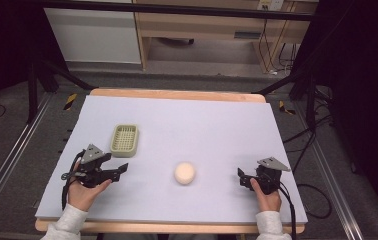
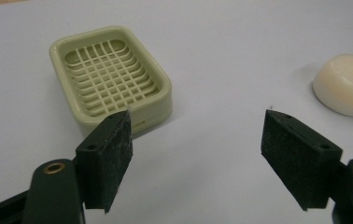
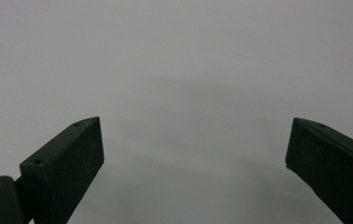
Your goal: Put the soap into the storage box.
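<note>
With both the left gripper and the right gripper held wide apart and empty, the round cream soap bar lying between them beside the pale green slatted plastic soap dish is judged yet to be grasped and lifted across.

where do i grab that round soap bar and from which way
Grip the soap bar across its rounded sides, coming down from above with the tongs spread either side of it. It lies flat on the table, domed and low, with bare surface all round, so a top approach looks easiest. The left tongs stand open and empty, aimed between it and the soap dish.
</note>
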{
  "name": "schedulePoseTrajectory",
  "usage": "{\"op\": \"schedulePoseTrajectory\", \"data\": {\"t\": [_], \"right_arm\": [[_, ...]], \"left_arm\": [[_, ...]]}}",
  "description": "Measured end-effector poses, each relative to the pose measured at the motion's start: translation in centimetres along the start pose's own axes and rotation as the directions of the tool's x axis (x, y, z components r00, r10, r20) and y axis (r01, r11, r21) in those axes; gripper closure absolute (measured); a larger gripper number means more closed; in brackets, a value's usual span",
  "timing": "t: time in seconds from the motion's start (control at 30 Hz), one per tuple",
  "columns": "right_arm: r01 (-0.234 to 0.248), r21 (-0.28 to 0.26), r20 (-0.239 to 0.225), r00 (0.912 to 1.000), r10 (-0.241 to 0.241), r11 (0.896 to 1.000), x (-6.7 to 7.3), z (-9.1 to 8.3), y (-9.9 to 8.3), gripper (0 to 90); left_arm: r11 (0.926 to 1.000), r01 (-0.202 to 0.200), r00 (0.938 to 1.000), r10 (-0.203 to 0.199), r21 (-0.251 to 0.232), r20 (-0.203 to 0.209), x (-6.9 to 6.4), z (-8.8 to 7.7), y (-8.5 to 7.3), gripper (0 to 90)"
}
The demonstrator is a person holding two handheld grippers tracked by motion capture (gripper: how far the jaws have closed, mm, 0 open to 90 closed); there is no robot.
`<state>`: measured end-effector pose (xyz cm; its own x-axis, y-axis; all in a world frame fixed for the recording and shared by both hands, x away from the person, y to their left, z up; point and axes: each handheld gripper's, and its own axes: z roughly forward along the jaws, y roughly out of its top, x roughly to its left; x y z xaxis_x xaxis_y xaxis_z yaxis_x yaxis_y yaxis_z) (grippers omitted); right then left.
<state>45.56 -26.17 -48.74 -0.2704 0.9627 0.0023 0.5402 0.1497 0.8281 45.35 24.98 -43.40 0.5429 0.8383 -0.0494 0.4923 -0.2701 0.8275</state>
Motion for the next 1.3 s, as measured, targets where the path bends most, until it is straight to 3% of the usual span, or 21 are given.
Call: {"op": "schedulePoseTrajectory", "data": {"t": [0.6,1.3], "right_arm": [[-0.005,0.004,-0.006,1.0,0.005,1.0,-0.1,0.1,0.0,4.7],[-0.005,0.005,-0.011,0.9999,0.005,1.0,-0.1,0.1,0.0,4.7]], "left_arm": [[0.9995,-0.028,0.9992,0.028,0.016,0.029,-1.0,0.9,0.8,24.5],[0.9947,-0.095,0.9941,0.093,0.038,0.056,-3.5,2.3,2.5,24.0]]}}
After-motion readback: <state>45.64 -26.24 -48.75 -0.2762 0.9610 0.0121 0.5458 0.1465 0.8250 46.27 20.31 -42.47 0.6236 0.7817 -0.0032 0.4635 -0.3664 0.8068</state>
